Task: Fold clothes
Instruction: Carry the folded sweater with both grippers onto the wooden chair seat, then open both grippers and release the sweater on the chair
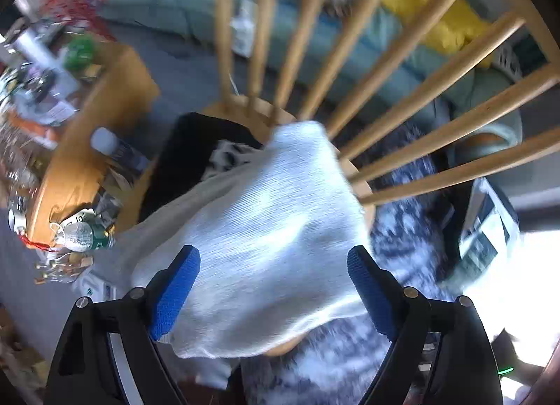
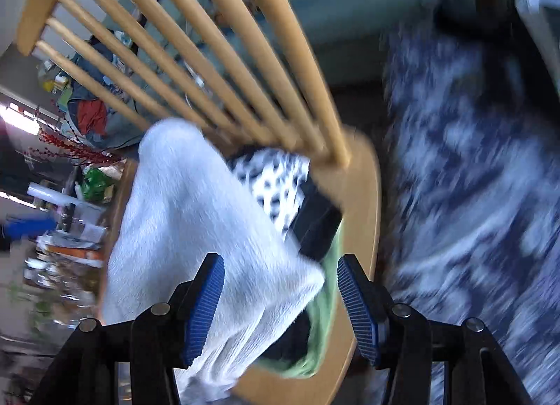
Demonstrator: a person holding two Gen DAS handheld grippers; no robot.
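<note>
A white ribbed knit garment (image 1: 266,230) lies draped over a pile of clothes on the seat of a wooden spindle-back chair (image 1: 353,174). Under it are a black garment (image 1: 185,160), a white piece with black spots (image 2: 276,181) and a light green piece (image 2: 322,314). My left gripper (image 1: 274,294) is open, its blue pads (image 1: 175,300) on either side of the white garment just above it. My right gripper (image 2: 281,307) is open too, with the white garment (image 2: 182,230) between its pads (image 2: 204,307). Both views are motion-blurred.
The chair's spindles (image 2: 217,55) rise just behind the pile. A wooden table (image 1: 87,160) cluttered with bottles and papers stands to the left. A blue-and-white patterned rug (image 2: 472,195) covers the floor on the right. A teal sofa (image 1: 315,37) stands behind.
</note>
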